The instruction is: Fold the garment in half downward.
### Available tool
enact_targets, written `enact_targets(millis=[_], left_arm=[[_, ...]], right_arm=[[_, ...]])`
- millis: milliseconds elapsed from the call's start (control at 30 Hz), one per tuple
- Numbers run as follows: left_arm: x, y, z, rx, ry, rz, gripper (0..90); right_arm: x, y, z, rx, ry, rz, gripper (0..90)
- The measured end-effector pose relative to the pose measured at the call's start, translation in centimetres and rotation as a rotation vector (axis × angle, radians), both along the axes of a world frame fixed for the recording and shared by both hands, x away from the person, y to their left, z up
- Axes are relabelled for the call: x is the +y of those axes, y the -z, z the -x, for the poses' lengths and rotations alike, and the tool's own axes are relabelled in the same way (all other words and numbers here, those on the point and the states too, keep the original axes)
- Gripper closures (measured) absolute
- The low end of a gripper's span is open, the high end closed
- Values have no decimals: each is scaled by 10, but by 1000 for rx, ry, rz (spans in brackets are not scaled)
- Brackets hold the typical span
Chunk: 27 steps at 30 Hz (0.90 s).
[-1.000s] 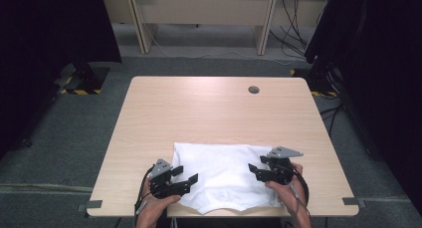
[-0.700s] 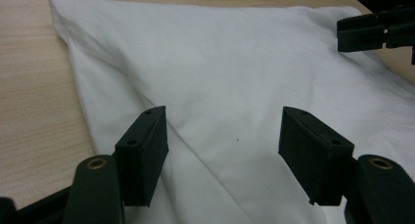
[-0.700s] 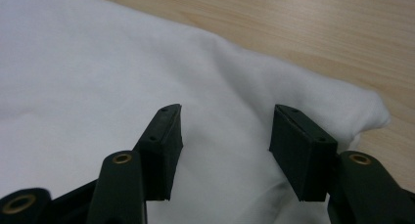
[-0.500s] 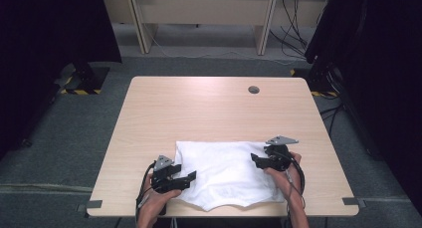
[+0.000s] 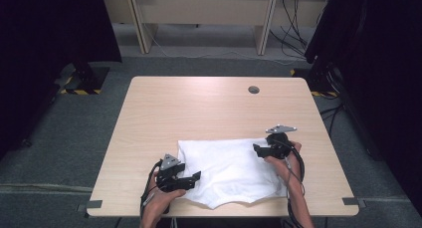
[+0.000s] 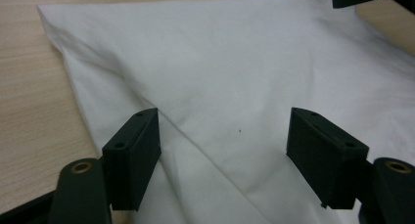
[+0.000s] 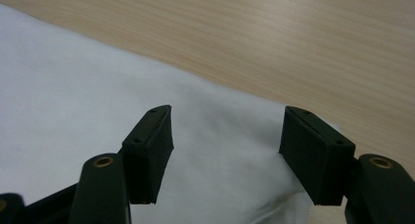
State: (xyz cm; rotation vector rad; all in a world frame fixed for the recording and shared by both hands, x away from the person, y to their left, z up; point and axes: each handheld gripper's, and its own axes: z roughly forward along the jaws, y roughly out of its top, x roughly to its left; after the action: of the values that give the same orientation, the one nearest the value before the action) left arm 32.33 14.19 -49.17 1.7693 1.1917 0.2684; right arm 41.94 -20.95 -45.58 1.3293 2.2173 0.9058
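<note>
One white cloth (image 5: 231, 171) is laid flat at the near edge of the table (image 5: 209, 106). Two tools are counted: the left tool (image 5: 191, 178) and right tool (image 5: 260, 149), both held open over the cloth, nothing gripped. One grommet (image 5: 254, 89) is noted. Grey carpet (image 5: 74, 133) is seen around.

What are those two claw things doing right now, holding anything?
Left gripper: open, jaws apart above the white cloth, holding nothing.
Right gripper: open over the cloth's edge, holding nothing.
</note>
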Motion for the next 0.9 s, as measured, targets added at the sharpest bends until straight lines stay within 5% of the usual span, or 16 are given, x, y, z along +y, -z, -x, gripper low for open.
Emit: enact_targets(millis=[167,367,733,900], left_arm=[[7,-8,6,-41,-31,21,252],[18,-8,7,-40,-74,-1,187],[30,-2,9,-22,-113,-17,51],[34,1,10,-4,-121,-61,52]], right_arm=[[0,13,-1,29,-40,86,359],[-7,9,-2,63,-23,102,357],[-27,9,-4,63,14,104,270],[-29,2,4,31,25,67,223]])
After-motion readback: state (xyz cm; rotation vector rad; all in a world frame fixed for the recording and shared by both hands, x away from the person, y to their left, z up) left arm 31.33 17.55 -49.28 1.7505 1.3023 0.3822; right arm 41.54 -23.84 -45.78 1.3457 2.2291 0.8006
